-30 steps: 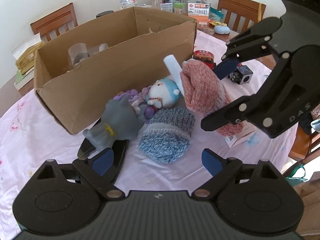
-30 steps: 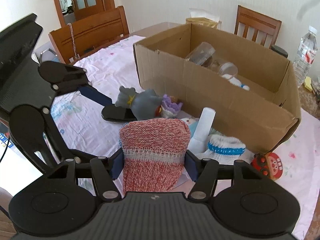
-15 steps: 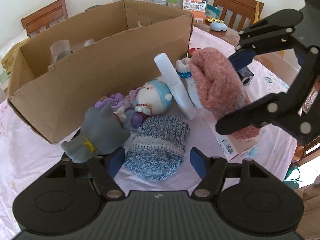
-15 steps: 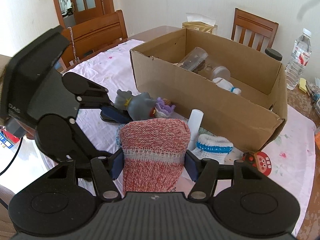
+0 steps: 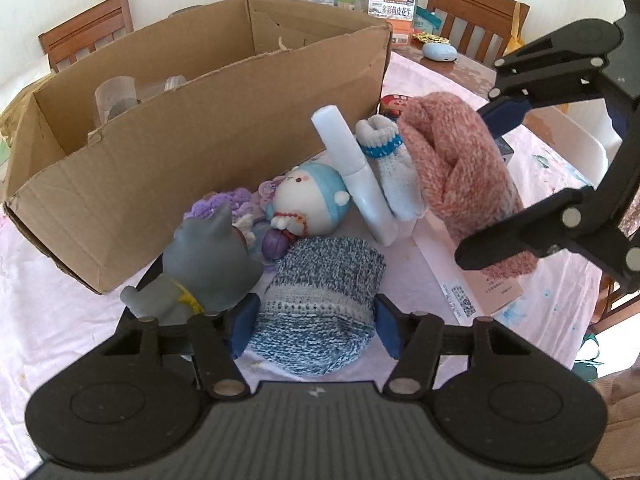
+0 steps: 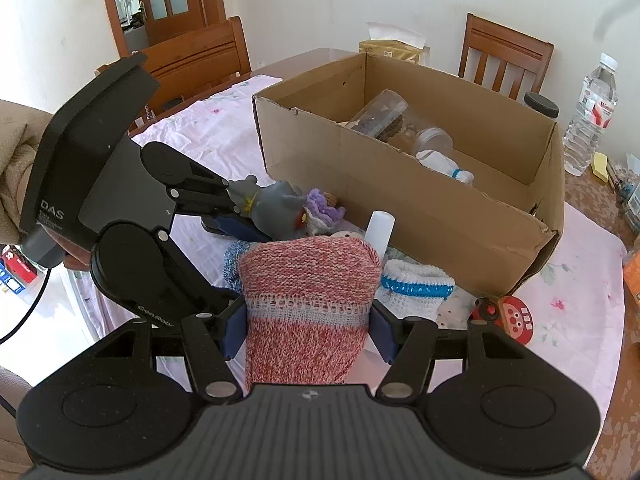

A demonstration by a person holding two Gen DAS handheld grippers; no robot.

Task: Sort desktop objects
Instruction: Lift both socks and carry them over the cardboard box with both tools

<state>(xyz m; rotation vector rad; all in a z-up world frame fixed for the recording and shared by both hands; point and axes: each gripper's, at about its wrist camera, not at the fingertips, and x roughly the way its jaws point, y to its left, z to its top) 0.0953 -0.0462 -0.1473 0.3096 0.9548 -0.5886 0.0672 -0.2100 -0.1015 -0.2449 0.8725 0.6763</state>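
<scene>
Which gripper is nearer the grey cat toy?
Left. The left gripper is beside the grey cat toy; the right gripper holds a pink sock further off.

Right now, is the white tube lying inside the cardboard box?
No, the white tube leans among the toys on the tablecloth, outside the cardboard box.

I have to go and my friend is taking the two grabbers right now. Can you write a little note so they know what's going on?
Left gripper: jaws have just been closing around the blue knit sock on the table; the pads look to be touching its sides.
Right gripper: shut on the pink knit sock, held up off the table.
Cardboard box: already holds clear jars and a white bottle.
Still outside, beside the box: grey cat toy, blue-hooded doll, white tube, white sock, red toy.
Probably next: both socks go away, then the rest.
</scene>
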